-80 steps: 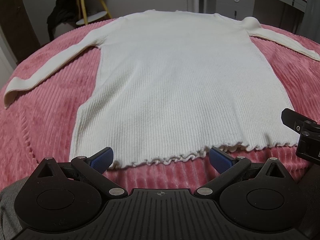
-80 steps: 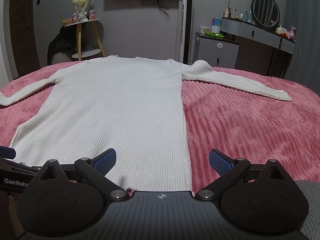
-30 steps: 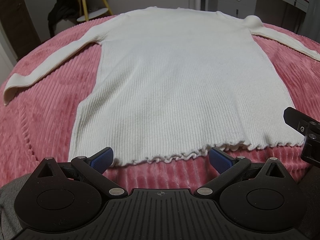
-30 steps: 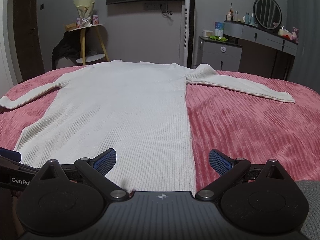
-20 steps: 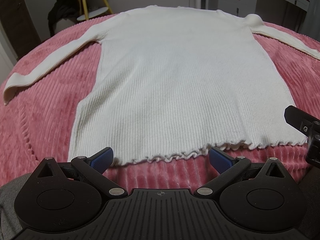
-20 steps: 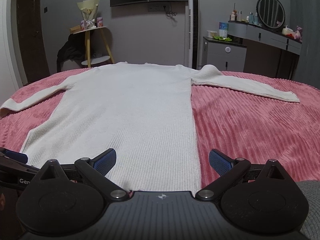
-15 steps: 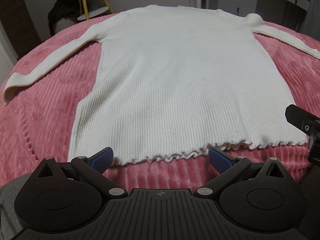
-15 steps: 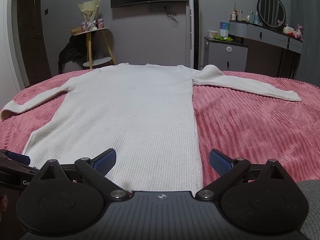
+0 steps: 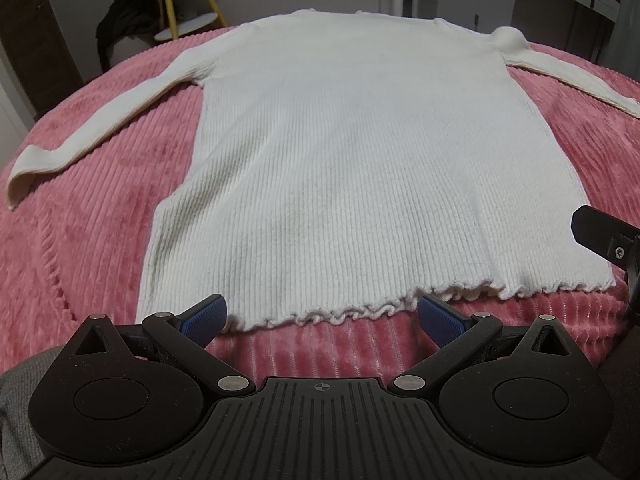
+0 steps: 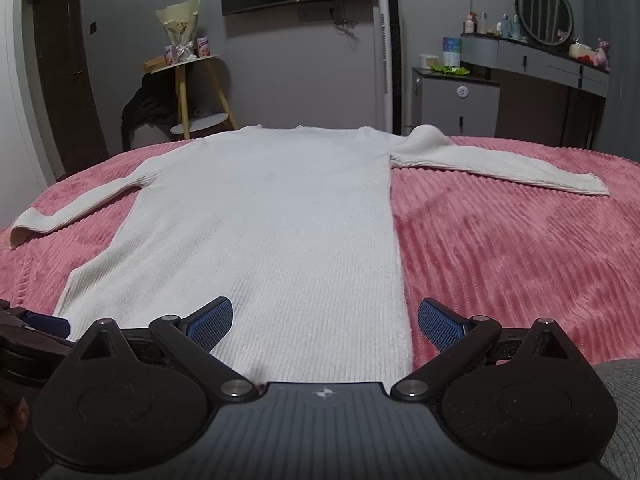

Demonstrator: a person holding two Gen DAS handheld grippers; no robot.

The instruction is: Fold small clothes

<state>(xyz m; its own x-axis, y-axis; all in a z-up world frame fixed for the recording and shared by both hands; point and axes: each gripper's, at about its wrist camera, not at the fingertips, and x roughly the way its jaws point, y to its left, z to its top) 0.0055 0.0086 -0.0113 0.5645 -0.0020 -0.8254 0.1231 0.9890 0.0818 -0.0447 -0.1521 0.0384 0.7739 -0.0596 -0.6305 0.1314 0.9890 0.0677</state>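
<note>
A white ribbed long-sleeved sweater [image 9: 352,152] lies flat on a pink corduroy bedspread [image 9: 92,216], hem toward me, both sleeves spread out to the sides. It also shows in the right wrist view [image 10: 280,216]. My left gripper [image 9: 320,316] is open and empty, just short of the frilled hem [image 9: 360,312] near its left half. My right gripper [image 10: 324,320] is open and empty, over the hem at the sweater's right side edge. The right gripper's body [image 9: 608,240] shows at the right edge of the left wrist view.
Beyond the bed stand a yellow-legged side table [image 10: 188,92] with a bouquet, a dark garment [image 10: 144,108] beside it, a tall white tower fan [image 10: 388,60], a grey cabinet [image 10: 456,100] and a dressing table with a round mirror [image 10: 544,12].
The right gripper has shifted slightly left and tilted up, so the sweater sits more to the right in its view. The left gripper has barely moved. Both stay open.
</note>
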